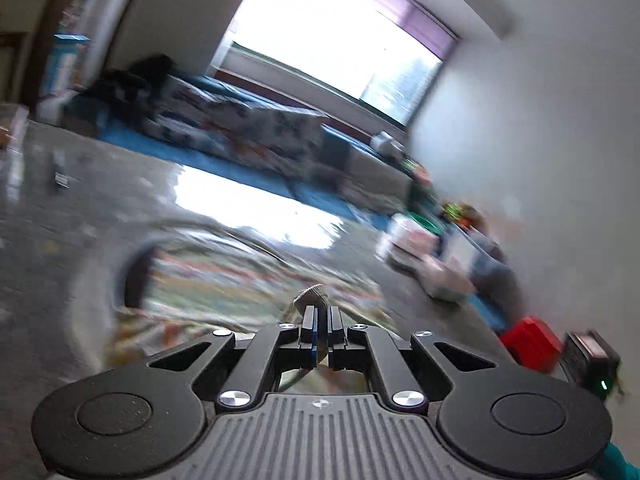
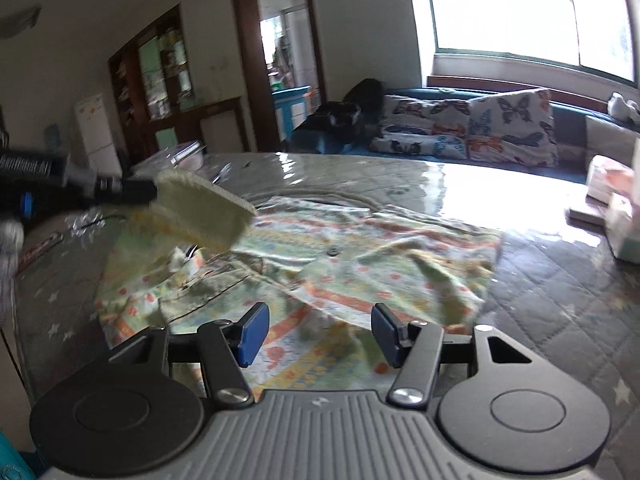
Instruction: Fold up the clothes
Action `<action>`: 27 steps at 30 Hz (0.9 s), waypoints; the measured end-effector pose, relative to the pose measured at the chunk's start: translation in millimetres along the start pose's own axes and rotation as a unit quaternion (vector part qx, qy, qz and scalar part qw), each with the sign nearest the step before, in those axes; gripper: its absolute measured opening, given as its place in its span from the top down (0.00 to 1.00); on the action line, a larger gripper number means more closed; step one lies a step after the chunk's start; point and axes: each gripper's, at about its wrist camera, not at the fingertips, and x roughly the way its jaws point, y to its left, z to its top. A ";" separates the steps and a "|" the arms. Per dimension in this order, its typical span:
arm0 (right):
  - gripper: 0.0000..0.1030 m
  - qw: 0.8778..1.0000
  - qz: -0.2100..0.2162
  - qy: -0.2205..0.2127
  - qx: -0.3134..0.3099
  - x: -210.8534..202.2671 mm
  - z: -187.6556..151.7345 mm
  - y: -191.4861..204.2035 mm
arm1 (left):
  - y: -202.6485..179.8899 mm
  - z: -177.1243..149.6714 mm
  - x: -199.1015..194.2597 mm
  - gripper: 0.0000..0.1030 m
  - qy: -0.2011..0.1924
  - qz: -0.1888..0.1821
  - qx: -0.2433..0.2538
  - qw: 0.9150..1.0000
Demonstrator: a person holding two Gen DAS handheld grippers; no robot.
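Pale green patterned cotton shirt spread, rumpled, mid grey quilted bed. Left gripper jaws clamped on lifted shirt edge, near bed's left side. Right gripper jaws apart, empty, over near hem. Judged: fold under way; next, carry held edge across.

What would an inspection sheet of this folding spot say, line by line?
Surface: quilted grey star-print mat under glossy clear film.
Job's things: patterned garment lies crumpled; one ribbed cuff is lifted.
Clutter: boxes at the mat's right edge; a red box.
Grippers: left gripper shut on the cuff; right gripper open above the garment.
Cables: nothing seen.
Surroundings: butterfly cushions on a blue sofa, bright window, wooden cabinet.
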 end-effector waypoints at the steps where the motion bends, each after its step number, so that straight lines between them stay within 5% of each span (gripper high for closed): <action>1: 0.48 1.000 -0.005 -0.001 0.005 -1.9 -0.1 -3.2 | -6.3 -3.3 8.0 0.96 0.013 -0.011 0.005 1.000; 6: 0.54 0.999 -0.020 -0.004 0.037 -7.2 0.6 -17.4 | -27.6 -30.8 32.8 0.94 0.086 -0.049 0.049 0.994; 11: 0.62 0.999 0.003 0.011 0.053 -2.4 1.2 -15.9 | -27.7 -43.2 32.3 0.92 0.114 -0.051 0.081 0.989; 18: 0.66 0.998 0.027 0.045 0.032 16.4 -0.4 6.7 | -4.8 -34.7 3.3 0.67 0.094 -0.024 0.104 0.990; 27: 0.66 0.996 0.008 0.087 0.027 41.9 -11.3 13.9 | 47.3 -24.0 -11.6 0.66 0.071 0.055 0.067 0.994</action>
